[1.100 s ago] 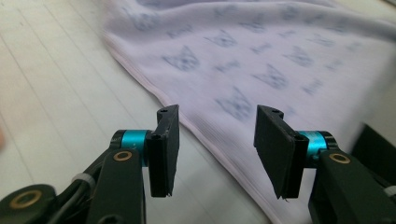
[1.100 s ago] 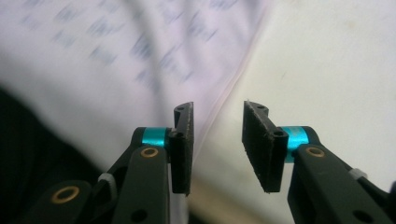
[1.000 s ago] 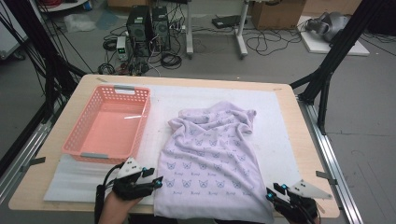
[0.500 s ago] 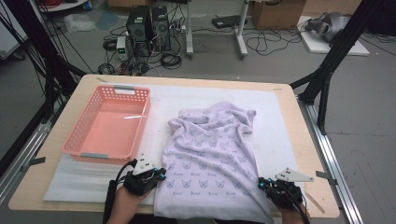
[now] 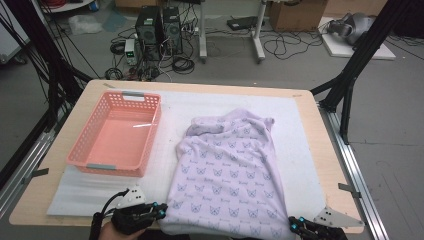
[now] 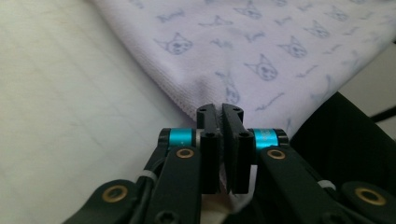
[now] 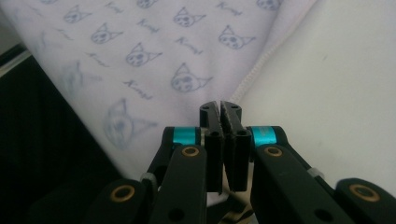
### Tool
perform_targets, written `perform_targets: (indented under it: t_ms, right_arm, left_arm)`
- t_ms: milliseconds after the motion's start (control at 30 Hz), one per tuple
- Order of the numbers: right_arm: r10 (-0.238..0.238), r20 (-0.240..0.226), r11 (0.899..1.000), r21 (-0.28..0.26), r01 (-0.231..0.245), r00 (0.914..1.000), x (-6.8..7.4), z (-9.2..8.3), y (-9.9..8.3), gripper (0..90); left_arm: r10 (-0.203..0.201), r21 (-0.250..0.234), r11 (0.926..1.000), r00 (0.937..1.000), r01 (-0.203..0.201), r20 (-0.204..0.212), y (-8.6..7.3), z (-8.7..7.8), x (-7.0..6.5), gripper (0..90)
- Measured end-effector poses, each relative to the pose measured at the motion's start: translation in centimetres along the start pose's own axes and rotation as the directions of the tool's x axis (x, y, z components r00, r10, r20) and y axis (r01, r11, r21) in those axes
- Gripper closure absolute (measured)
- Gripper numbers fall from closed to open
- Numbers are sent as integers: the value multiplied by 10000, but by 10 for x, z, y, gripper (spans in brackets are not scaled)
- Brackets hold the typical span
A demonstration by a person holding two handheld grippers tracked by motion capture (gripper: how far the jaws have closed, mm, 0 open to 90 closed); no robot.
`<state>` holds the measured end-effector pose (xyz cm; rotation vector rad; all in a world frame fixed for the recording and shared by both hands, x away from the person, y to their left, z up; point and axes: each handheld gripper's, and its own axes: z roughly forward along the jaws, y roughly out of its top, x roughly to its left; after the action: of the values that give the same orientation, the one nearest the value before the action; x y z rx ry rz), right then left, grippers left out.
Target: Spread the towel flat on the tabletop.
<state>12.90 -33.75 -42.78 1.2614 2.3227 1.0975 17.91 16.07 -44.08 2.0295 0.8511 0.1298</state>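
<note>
towel: left gripper and right gripper fingers each clenched on its near corners.

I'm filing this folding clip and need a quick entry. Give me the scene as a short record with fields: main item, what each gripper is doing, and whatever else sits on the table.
main item: lilac cat-print cloth, spread on the white mat, far end rumpled
left gripper: shut on the cloth's near left corner
right gripper: shut on the cloth's near right corner
basket: pink basket, nothing in it, left of the cloth
surface: wooden table
</note>
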Motion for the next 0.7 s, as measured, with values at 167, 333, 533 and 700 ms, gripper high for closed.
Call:
perform_targets:
  t_ms: [167,333,533,700]
  right_arm:
    - [353,550,9986,-416,-330,9979,0,8,6,654]
    - [575,1304,9965,-674,-490,9898,-11,36,23,610]
    - [937,1842,9953,-409,-876,9784,-28,66,36,697]
    - [890,1169,9959,-260,-865,9892,-27,63,35,861]
  left_arm:
    - [-352,-687,9972,9973,308,-643,12,13,9,504]
    - [-827,-945,9931,9870,700,-1379,30,35,28,477]
    - [-395,-575,9979,9803,289,-1937,38,62,28,549]
    - [-45,-249,9997,9839,0,-1789,33,53,24,863]
